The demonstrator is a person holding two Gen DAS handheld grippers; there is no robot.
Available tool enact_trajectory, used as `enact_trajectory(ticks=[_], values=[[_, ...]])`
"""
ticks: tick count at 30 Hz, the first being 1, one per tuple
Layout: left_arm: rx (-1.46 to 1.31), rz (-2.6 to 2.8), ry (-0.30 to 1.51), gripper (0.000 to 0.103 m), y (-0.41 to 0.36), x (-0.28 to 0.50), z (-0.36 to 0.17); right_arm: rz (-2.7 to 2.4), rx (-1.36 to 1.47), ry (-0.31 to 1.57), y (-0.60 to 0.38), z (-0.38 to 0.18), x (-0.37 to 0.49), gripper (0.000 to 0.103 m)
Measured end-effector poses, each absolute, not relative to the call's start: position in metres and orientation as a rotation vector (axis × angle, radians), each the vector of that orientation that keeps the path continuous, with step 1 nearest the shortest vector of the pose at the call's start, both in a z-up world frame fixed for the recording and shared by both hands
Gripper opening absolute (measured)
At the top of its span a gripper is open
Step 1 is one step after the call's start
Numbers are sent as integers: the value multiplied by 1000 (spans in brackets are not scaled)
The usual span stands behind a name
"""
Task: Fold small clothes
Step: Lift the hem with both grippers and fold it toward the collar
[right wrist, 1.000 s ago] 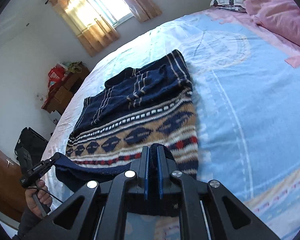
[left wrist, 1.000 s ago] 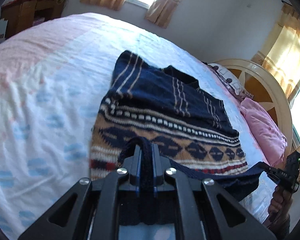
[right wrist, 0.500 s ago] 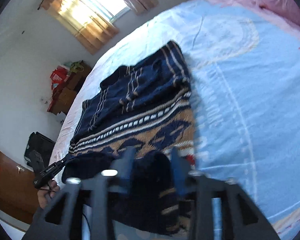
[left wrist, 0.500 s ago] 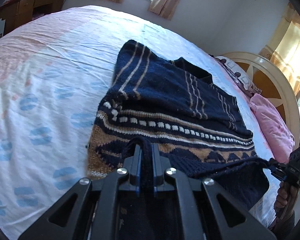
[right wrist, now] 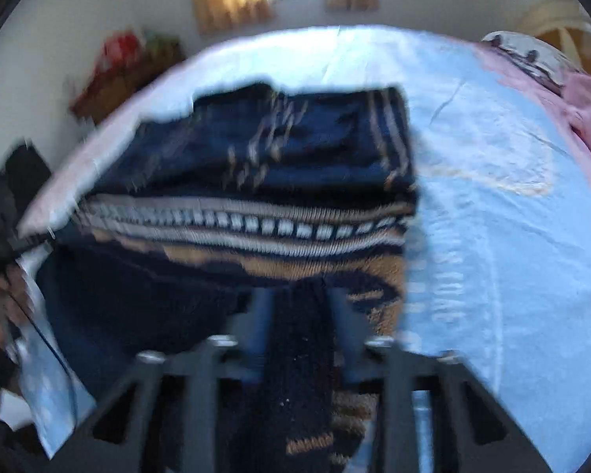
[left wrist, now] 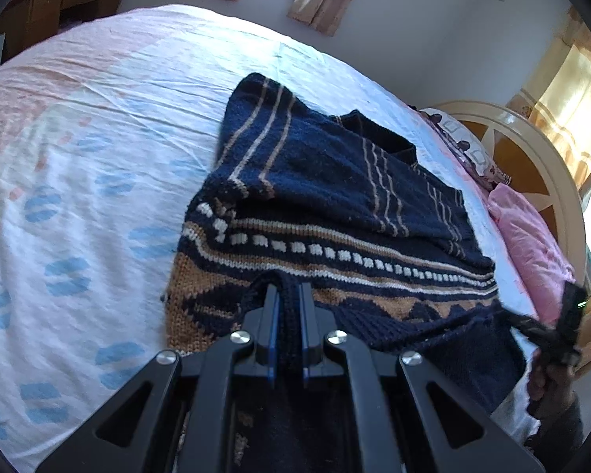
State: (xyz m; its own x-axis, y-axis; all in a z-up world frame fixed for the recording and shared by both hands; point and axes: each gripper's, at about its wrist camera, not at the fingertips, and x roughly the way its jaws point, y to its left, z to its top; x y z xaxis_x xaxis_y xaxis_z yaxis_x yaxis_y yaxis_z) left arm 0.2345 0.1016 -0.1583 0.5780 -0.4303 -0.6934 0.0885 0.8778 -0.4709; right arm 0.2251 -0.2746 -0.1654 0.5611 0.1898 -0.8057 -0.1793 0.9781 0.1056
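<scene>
Navy patterned sweater (left wrist: 335, 205) lies on the bed (left wrist: 78, 157), its hem lifted and folded toward the collar at 12 o'clock. Left gripper (left wrist: 287, 295) is clenched on a pinch of the dark hem at the 6 o'clock edge of the left wrist view. Right gripper (right wrist: 295, 299), blurred in its own view, has hem fabric between its jaws, which are closing; pad contact cannot be told. A pink pillow (left wrist: 532, 244) lies at 3 o'clock beside the headboard (left wrist: 532, 142).
</scene>
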Motion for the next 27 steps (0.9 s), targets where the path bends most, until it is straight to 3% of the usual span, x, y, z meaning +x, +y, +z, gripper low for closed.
enact_trajectory(ticks=[3, 13, 27], values=[[-467, -346, 917, 9, 107, 239, -154, 196, -4, 921, -275, -159, 224, 8], [-546, -370, 857, 9, 116, 270, -121, 129, 55, 733, -290, -94, 241, 7], [-543, -362, 822, 9, 110, 345, -96, 75, 61, 686, -292, -81, 303, 7]])
